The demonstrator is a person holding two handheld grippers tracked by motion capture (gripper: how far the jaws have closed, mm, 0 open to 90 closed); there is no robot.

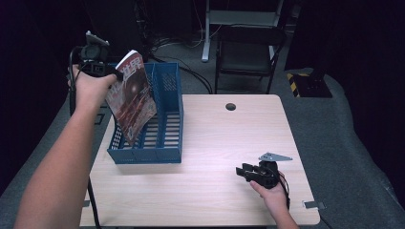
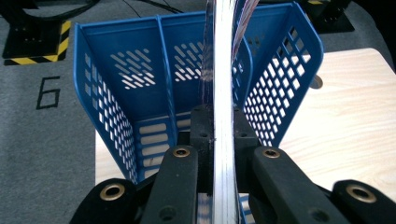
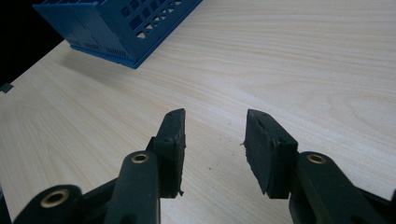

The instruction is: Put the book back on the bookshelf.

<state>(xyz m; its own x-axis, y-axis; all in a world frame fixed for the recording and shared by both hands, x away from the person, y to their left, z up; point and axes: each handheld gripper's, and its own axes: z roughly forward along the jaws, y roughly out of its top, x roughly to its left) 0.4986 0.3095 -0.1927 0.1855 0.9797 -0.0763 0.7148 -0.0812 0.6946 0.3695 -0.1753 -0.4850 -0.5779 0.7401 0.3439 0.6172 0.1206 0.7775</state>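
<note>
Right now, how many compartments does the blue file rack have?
2. In the blue file rack, one compartment lies on the left, under the magazine held by the left tongs; the other compartment is on the right, beyond the divider.

magazine (image 1: 132,95) hides the file rack's (image 1: 165,138) left compartment.

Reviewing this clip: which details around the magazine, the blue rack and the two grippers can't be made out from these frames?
- Magazine cover text: too small and blurred in the high view; edge-on in the left gripper view.
- Rack left compartment floor: hidden by the magazine in the high view.
- Left gripper pads: covered by the magazine's edge.
- Right gripper, open over the table: its body is cut off by the bottom edge.
</note>
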